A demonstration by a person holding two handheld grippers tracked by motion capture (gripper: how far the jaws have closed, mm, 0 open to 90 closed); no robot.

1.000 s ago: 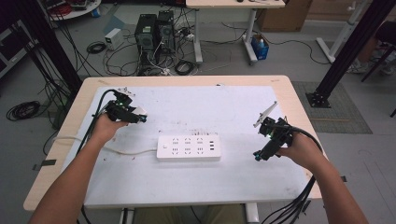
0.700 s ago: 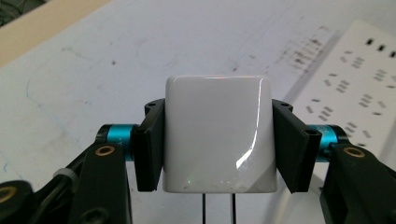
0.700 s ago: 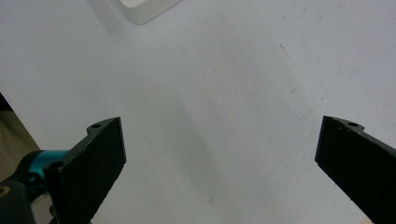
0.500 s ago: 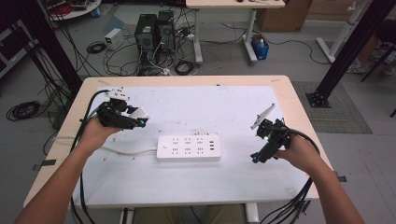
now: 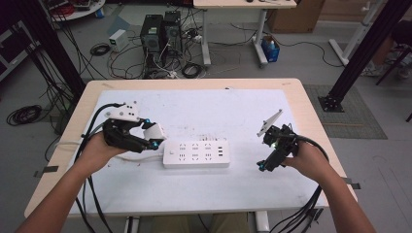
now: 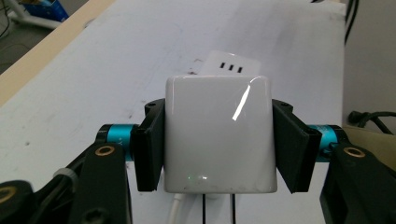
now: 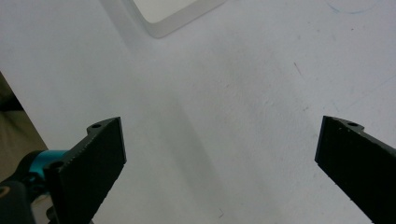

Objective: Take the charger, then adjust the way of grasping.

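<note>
A white power strip (image 5: 196,154) lies across the middle of the white mat, and its far end (image 6: 232,63) shows beyond the left jaws. My left gripper (image 5: 154,137) is shut on a white cube-shaped charger (image 5: 156,131), held just left of the strip's end and above the mat. In the left gripper view the charger (image 6: 218,135) sits squeezed between both black pads (image 6: 150,142). My right gripper (image 5: 265,166) hovers right of the strip, tilted down toward the mat. Its jaws stand wide open around bare mat, with one pad (image 7: 98,156) at left and a corner of the strip (image 7: 175,14) ahead.
The strip's white cable (image 5: 126,158) runs left under my left hand. Black gripper cables (image 5: 90,194) trail off the table's front edge. The wooden table rim (image 5: 60,145) frames the mat. Computers and cable tangles (image 5: 160,34) sit on the floor beyond.
My left gripper has carried the charger to the right, toward the strip's left end, and a little higher. The right gripper has stayed where it was, open.
</note>
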